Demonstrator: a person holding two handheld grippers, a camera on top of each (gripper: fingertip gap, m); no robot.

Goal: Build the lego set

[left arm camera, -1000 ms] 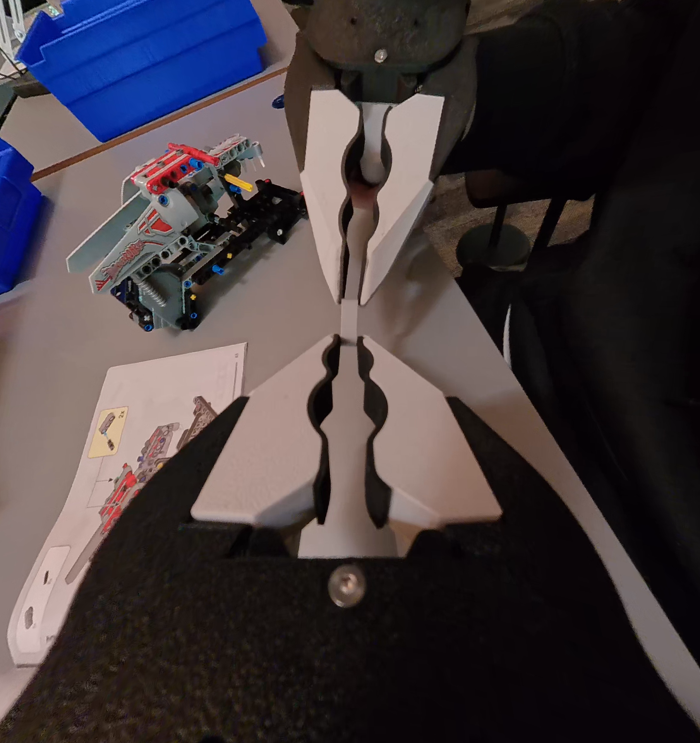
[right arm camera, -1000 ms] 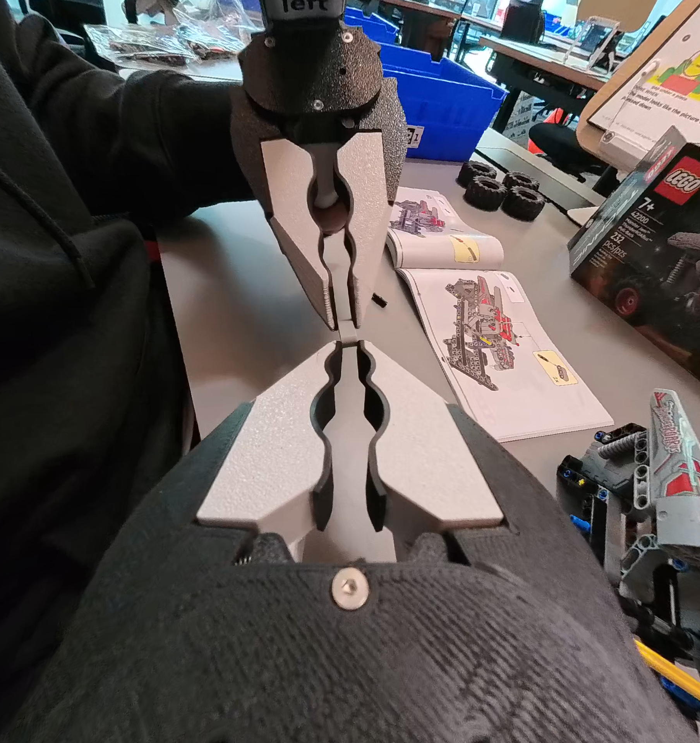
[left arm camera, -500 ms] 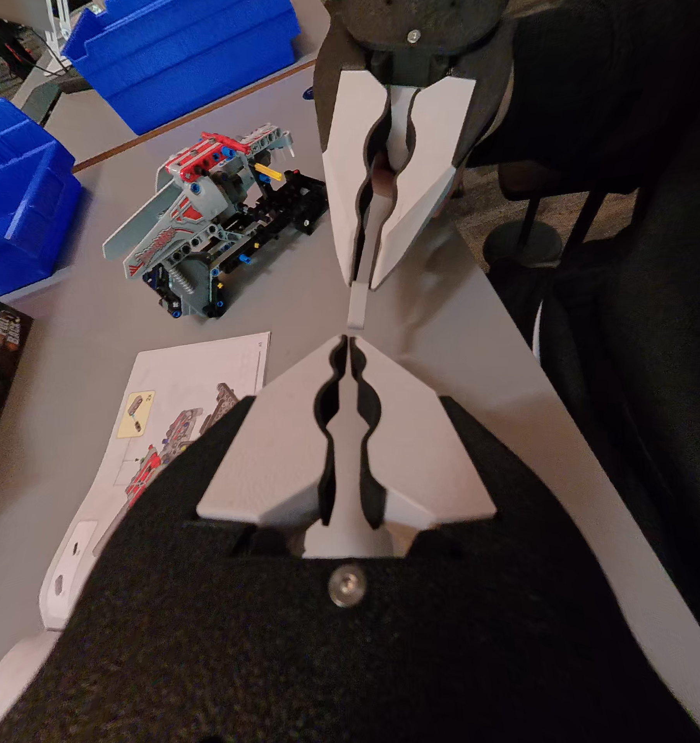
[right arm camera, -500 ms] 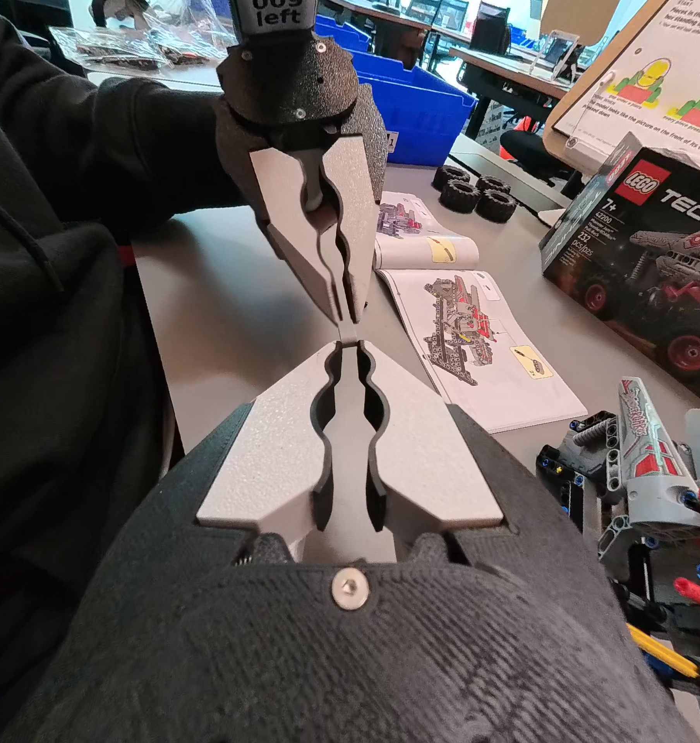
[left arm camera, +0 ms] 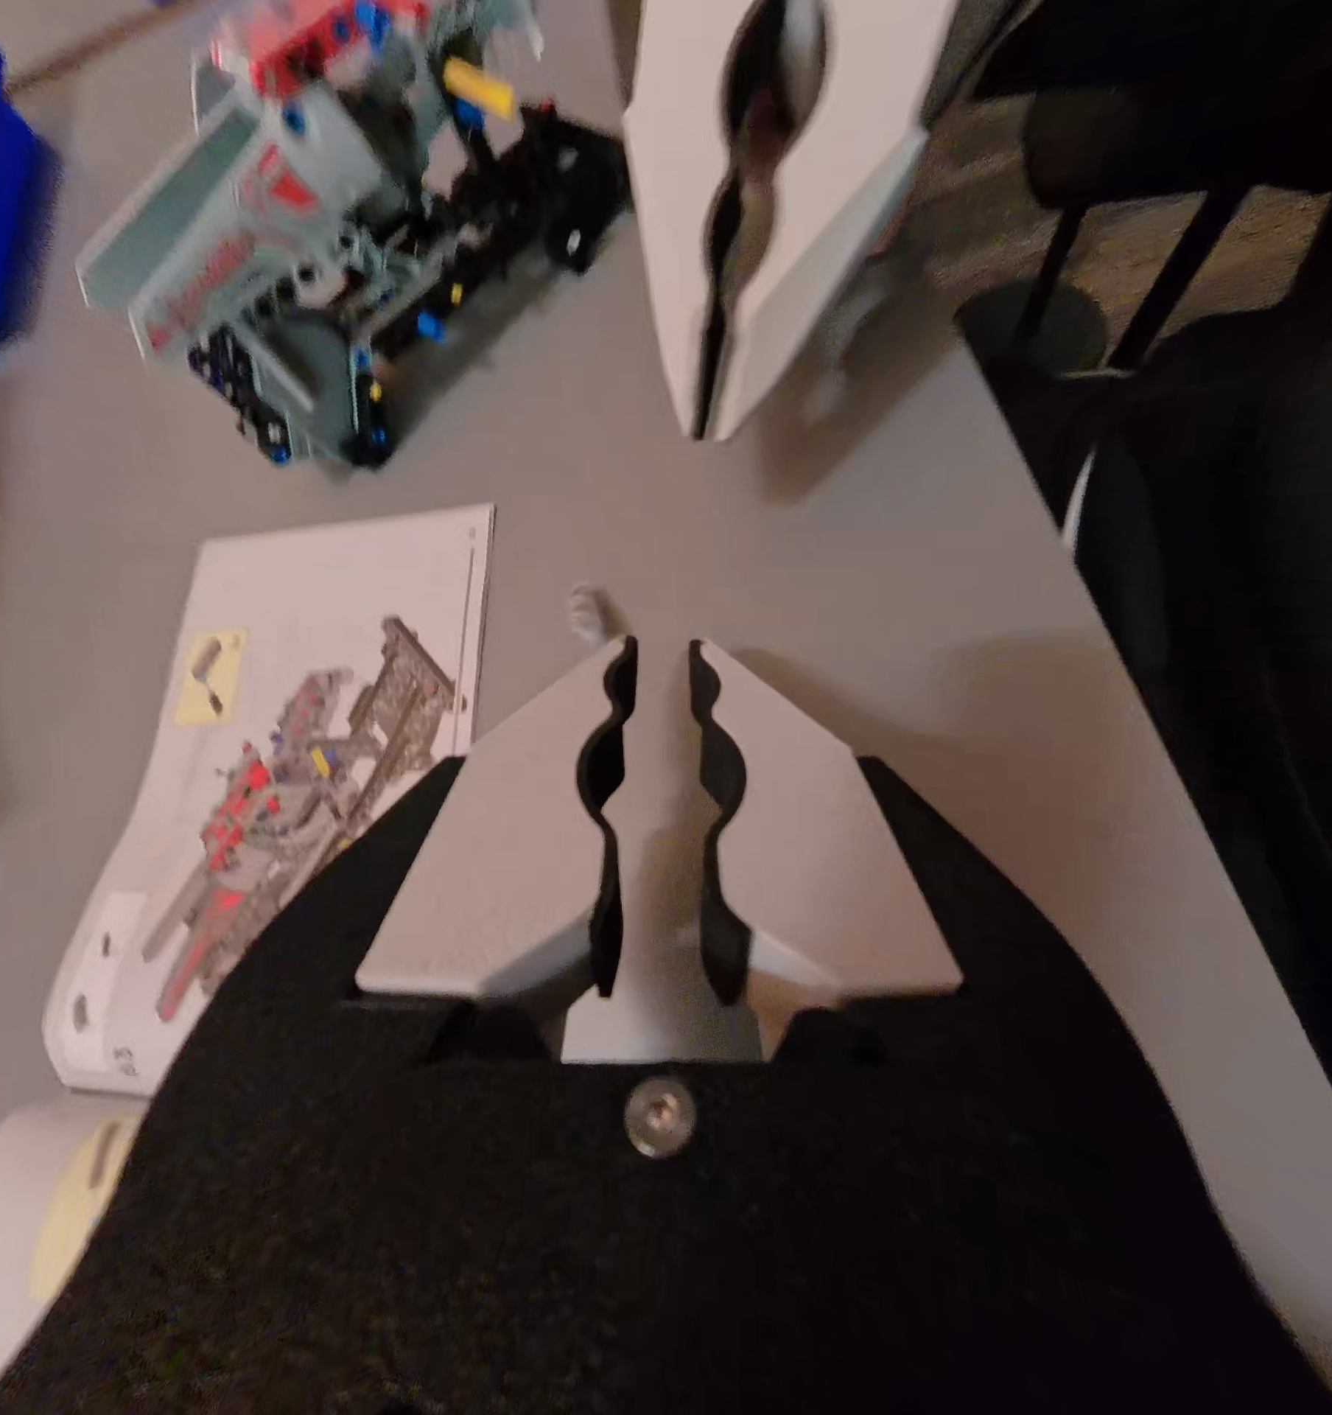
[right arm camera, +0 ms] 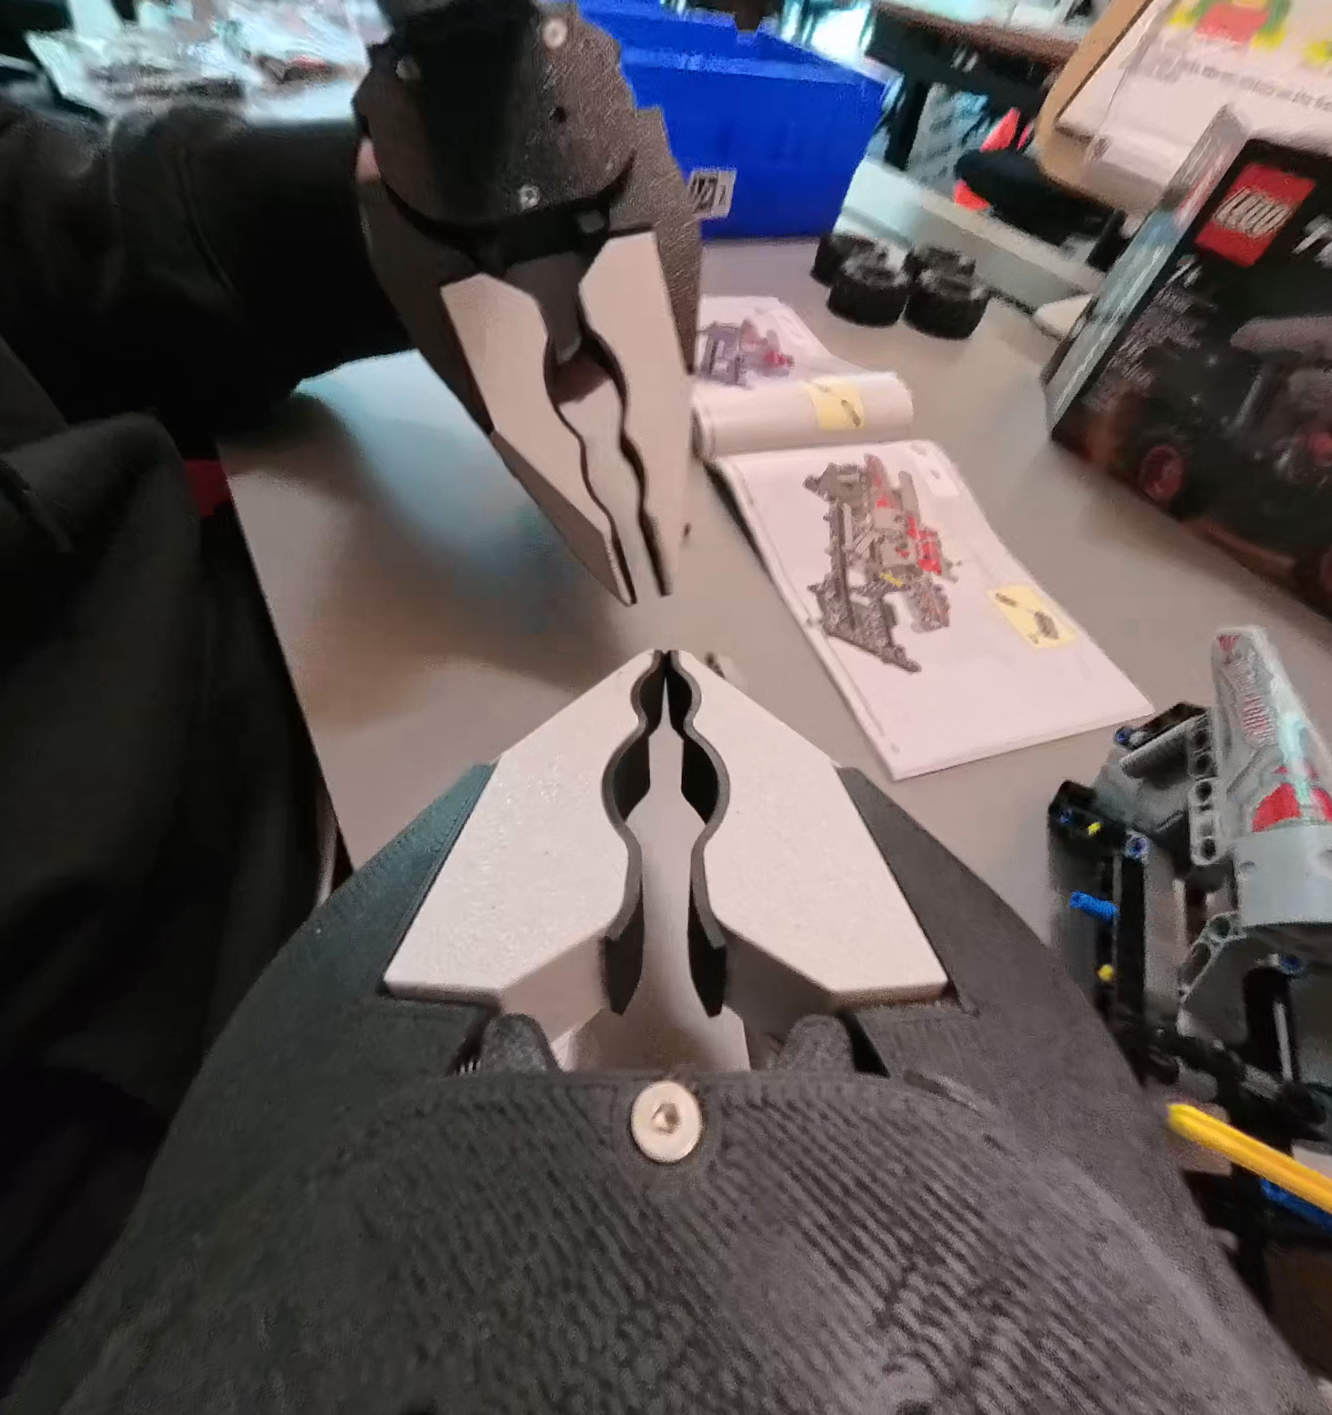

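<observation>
The partly built grey, red and black lego truck (left arm camera: 303, 253) stands on the grey table at the far left; it also shows in the right wrist view (right arm camera: 1245, 842) at the right. A small light grey piece (left arm camera: 590, 616), blurred, is at the table surface just beyond my left fingertips, held by neither gripper. My left gripper (left arm camera: 663, 647) is slightly open and empty; it also shows in the right wrist view (right arm camera: 642, 601). My right gripper (right arm camera: 664, 657) is shut with nothing seen between the tips; it hangs above the table in the left wrist view (left arm camera: 705, 432).
An open instruction booklet (left arm camera: 326, 727) (right arm camera: 915, 582) lies by the truck. The set's box (right arm camera: 1245, 367), several black tyres (right arm camera: 908, 287) and a blue bin (right arm camera: 747, 153) stand behind. A yellow axle (right arm camera: 1260, 1171) sticks out at the right. The table edge (left arm camera: 1107, 612) runs along the right. Left tips to right tips: about 5 centimetres.
The two grippers held the small grey piece between their tips. Now they have moved apart, my left gripper has opened, and the piece is down by the table.
</observation>
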